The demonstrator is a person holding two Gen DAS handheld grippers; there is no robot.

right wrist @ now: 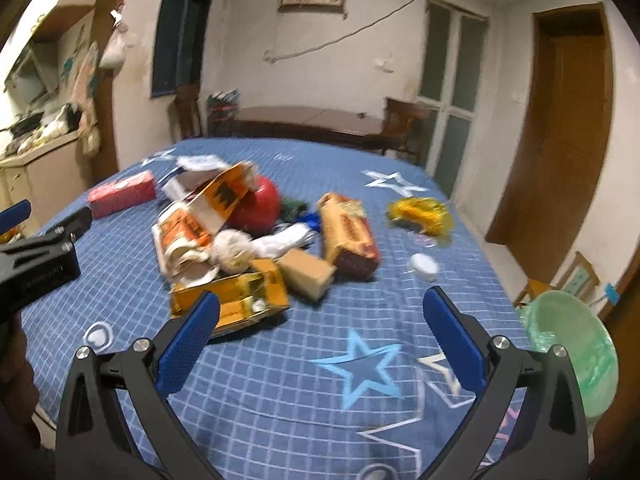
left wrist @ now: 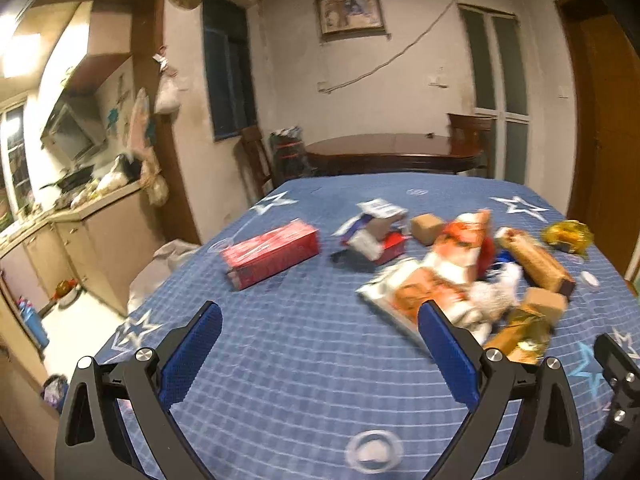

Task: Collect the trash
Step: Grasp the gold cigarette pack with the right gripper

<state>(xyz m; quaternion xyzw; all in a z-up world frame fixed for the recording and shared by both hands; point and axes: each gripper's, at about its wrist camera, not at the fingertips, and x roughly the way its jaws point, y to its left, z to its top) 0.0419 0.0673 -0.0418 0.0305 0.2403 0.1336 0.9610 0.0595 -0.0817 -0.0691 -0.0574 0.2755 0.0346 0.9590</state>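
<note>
Right wrist view: both tongs released, empty, above blue star-patterned checked tablecloth (right wrist: 280, 360).
Left gripper (left wrist: 320, 332) and right gripper (right wrist: 320, 316) spread wide over bare cloth. Heap of crumpled wrappers and cardboard boxes (right wrist: 248, 248) mid-table; red rectangular carton (left wrist: 272, 252) apart, near left edge; green-lined bin (right wrist: 572, 344) beyond right edge.
</note>
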